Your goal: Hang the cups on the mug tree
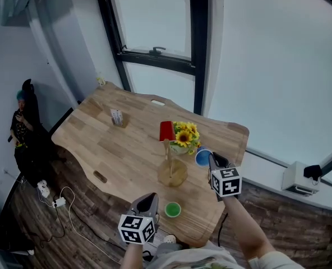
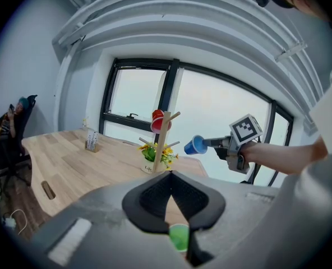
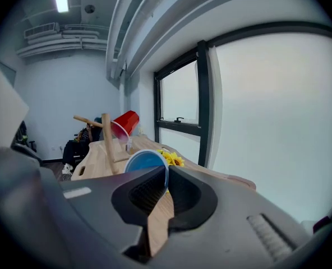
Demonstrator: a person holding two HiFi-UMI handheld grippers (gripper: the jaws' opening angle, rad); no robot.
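One red cup [image 1: 166,131] on tree [image 1: 167,152]; right gripper [image 3: 167,171] jaws clamp blue cup [image 1: 202,157]; left gripper [image 2: 170,176] jaws together.

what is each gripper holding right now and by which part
The right gripper pinches the blue cup by its rim. The left gripper holds nothing; the green cup sits on the table.

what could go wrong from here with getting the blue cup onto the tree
The right gripper pinches the blue cup only by its rim, so it may twist or slip near a peg. The sunflowers stand right beside the mug tree, so the cup could brush them. A bump might tip the tree, with the red cup hung high.
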